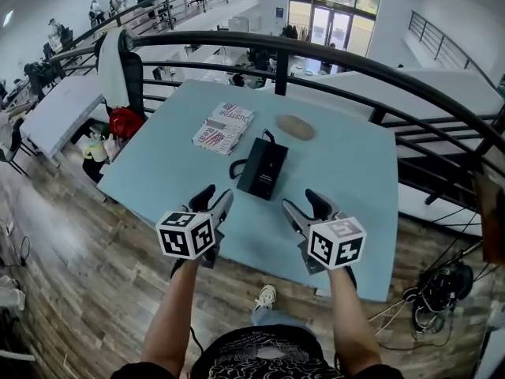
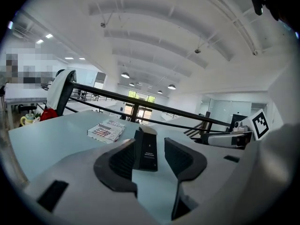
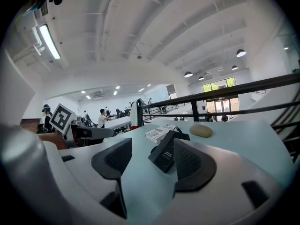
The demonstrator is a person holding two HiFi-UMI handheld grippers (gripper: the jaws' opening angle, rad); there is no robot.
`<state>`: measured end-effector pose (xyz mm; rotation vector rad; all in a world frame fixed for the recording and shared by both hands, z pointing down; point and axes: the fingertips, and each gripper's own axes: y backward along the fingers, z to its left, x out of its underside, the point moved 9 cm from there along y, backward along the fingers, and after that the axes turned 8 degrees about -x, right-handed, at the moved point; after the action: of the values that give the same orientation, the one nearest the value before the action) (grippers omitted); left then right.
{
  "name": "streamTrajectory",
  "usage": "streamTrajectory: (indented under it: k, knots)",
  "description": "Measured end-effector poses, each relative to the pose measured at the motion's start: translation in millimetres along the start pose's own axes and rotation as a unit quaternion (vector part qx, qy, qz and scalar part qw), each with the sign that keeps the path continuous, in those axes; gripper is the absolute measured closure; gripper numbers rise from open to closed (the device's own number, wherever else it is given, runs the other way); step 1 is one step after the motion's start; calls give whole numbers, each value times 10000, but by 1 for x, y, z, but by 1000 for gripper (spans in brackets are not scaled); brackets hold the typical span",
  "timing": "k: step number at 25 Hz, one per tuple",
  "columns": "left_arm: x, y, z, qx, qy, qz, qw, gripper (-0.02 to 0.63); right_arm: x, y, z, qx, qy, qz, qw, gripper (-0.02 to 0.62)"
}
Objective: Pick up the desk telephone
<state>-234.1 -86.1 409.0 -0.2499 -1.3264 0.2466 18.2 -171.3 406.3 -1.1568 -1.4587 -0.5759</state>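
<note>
The black desk telephone [image 1: 263, 168] lies flat in the middle of the light blue table [image 1: 347, 172], with its cord curling off its left side. Both grippers hover over the near part of the table, short of the phone. My left gripper [image 1: 215, 200] is at the phone's near left and my right gripper [image 1: 304, 205] at its near right. Each is open and holds nothing. In the left gripper view the phone [image 2: 146, 150] shows ahead through the open jaws of the left gripper [image 2: 150, 157]. The right gripper view shows the phone [image 3: 165, 154] just beyond the right gripper [image 3: 151, 162].
A printed booklet [image 1: 223, 127] lies left of and beyond the phone, and a flat brown oval object [image 1: 296, 127] sits at the far middle. A black railing [image 1: 316, 54] runs behind the table's far edge. A red bag [image 1: 125, 122] is on the floor at the left.
</note>
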Motion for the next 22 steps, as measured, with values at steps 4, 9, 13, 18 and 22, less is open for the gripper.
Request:
streamTrajectory:
  k: [4, 9, 13, 18, 22]
  knots:
    - [-10, -47, 5, 97, -18, 196, 9998, 431, -8, -24, -35, -28, -259, 6, 9997, 337]
    - [-17, -104, 11, 289, -10, 495, 9984, 431, -10, -52, -76, -57, -598, 90, 9982, 333]
    - [-9, -142, 18, 614, 147, 905, 9939, 431, 0, -72, -103, -147, -933, 188, 9954, 331]
    - [-2, -169, 33, 714, 258, 1180, 9901, 431, 12, -96, -121, -364, -1393, 286, 9892, 331]
    - [4, -190, 47, 898, 374, 1416, 9851, 431, 24, -112, -131, -393, -1731, 412, 9833, 331]
